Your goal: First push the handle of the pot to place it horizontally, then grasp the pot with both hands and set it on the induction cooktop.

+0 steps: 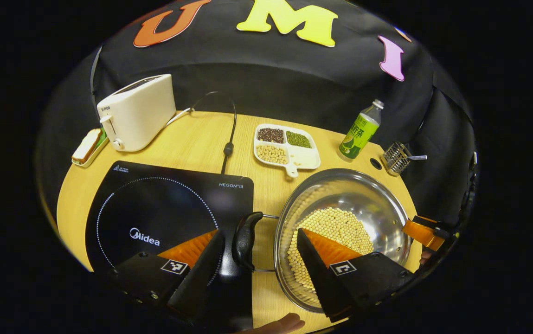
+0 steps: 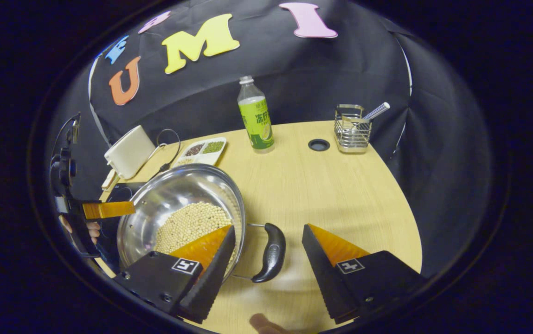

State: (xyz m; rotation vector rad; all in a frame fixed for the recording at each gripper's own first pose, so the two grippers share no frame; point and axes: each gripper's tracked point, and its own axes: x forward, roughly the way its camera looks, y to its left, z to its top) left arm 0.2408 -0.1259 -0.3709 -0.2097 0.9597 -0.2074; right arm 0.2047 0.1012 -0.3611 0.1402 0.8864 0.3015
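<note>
A steel pot [image 1: 377, 204] holding soybeans stands on the wooden table, just right of the black induction cooktop [image 1: 155, 218]. Its two black handles point sideways. My left gripper [image 1: 260, 232] is open, with the pot's left handle [image 1: 245, 239] in the gap, close to the left finger. In the right gripper view, my right gripper [image 2: 268, 227] is open too, straddling the right handle [image 2: 271, 253] of the pot [image 2: 155, 199]. Each view shows the other gripper's orange finger across the pot [image 1: 421, 232] [image 2: 106, 209].
Behind the cooktop stand a white toaster [image 1: 138, 111] and bread on a small dish [image 1: 87, 146]. A divided tray of beans [image 1: 287, 146], a green bottle [image 1: 361, 132] and a wire basket [image 1: 396, 157] line the back. A black cable [image 1: 228, 148] lies nearby.
</note>
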